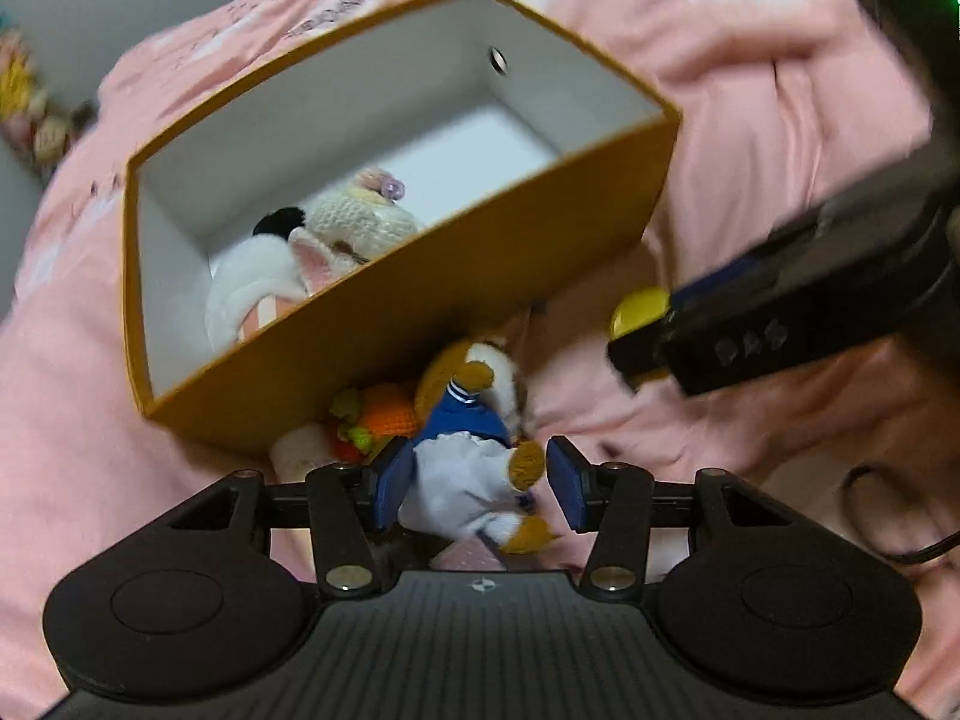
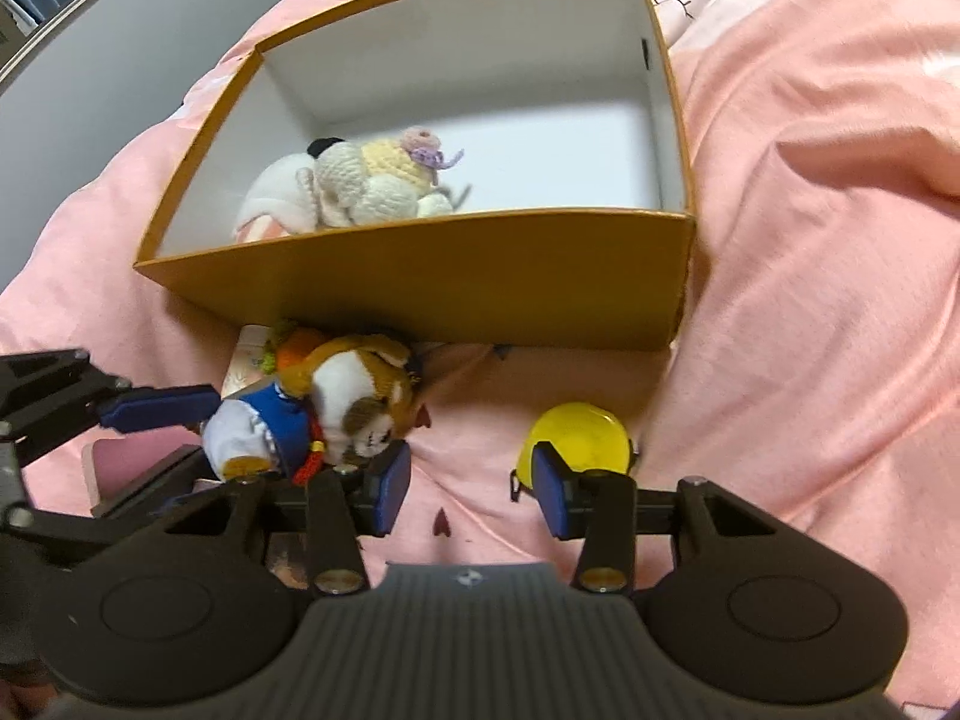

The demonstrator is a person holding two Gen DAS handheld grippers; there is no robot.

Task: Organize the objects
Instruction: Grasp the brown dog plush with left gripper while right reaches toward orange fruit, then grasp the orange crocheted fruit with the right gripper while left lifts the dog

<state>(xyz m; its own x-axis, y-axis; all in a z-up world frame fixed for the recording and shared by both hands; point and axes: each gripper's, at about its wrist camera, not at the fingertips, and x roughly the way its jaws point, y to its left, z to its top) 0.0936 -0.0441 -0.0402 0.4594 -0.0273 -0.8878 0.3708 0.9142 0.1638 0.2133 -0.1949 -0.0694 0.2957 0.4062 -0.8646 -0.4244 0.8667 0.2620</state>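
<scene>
Straddling knitted dog (image 1: 474, 450), fingers (image 1: 389, 483) perhaps touching

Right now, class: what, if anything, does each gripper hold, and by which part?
The left gripper straddles the plush dog's white lower body, jaws open, no clamp yet. The right gripper is open over bare blanket, holding nothing.

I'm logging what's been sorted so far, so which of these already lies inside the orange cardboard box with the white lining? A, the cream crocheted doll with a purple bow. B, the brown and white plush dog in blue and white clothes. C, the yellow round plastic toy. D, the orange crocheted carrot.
A: the cream crocheted doll lies inside the orange cardboard box; the other three lie on the pink bedding outside it.
</scene>
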